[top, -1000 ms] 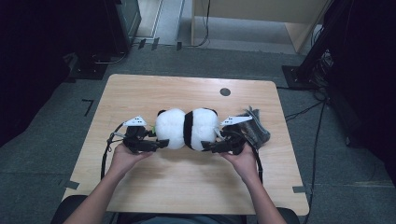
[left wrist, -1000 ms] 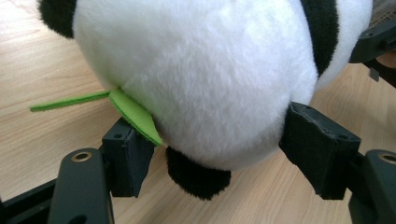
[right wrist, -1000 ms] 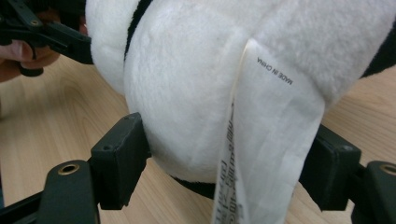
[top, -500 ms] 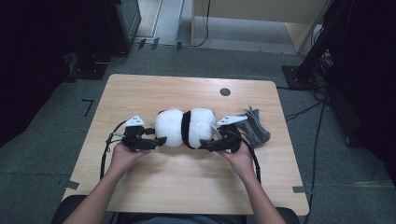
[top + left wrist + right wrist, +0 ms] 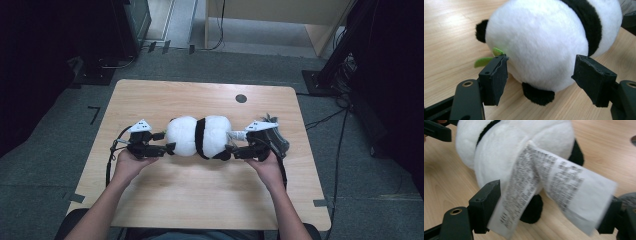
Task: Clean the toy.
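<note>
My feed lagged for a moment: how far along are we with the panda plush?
Done: both grippers are at the panda plush, which lies on the table. In hand: the left gripper has its jaws either side of the white end without pressing; the right gripper has just been opening, with the printed label between its jaws. Left: probably a firm grip and any lift.

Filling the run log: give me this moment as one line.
panda lying on table | left gripper open, jaws flank its white end | right gripper open, tag between jaws | grey item behind right
</note>
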Available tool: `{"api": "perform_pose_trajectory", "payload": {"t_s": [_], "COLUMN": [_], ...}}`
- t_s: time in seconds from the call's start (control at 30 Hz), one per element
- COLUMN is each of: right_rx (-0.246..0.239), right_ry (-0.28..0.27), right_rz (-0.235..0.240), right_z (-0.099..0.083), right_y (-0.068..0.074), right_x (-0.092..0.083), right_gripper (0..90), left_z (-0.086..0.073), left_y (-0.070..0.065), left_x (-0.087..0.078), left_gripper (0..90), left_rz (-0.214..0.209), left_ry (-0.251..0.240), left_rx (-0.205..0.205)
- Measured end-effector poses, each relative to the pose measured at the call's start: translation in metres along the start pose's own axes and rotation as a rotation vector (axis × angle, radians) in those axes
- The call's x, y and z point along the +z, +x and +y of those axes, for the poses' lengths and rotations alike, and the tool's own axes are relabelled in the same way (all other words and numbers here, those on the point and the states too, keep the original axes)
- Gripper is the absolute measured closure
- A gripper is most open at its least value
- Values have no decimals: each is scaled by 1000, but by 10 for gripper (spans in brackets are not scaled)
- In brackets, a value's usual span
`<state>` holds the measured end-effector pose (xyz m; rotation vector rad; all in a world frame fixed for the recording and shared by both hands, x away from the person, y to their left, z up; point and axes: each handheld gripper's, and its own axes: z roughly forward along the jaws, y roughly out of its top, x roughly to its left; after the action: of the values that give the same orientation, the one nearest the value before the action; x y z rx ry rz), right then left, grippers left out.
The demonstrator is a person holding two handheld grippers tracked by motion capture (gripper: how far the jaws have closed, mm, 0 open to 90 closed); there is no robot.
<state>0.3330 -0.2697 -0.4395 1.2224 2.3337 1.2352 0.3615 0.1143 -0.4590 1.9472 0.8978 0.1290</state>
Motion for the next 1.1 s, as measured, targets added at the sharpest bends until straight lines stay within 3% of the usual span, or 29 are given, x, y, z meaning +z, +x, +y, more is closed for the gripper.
{"api": "perform_pose_trajectory", "payload": {"t_s": [0.13,0.37,0.57,0.63,0.9,1.1], "right_rx": [4,26,37,47,54,45], "right_ry": [-12,-36,-44,-46,-70,-52], "right_rz": [-26,-75,-130,-132,-206,-246], "right_z": [-2,-5,-7,-8,-12,-19], "right_y": [-7,-20,-35,-41,-59,-71], "right_x": [-6,-17,-24,-26,-36,-34], "right_gripper": [217,231,245,254,259,276], "left_z": [6,17,24,27,24,22], "left_y": [2,0,-1,1,12,11], "left_x": [-2,0,11,14,25,28], "left_gripper": [270,255,233,233,169,160], "left_rz": [1,0,15,6,1,6], "left_ry": [-15,-32,-36,-42,-37,-61], "left_rx": [-3,44,70,58,32,71]}}
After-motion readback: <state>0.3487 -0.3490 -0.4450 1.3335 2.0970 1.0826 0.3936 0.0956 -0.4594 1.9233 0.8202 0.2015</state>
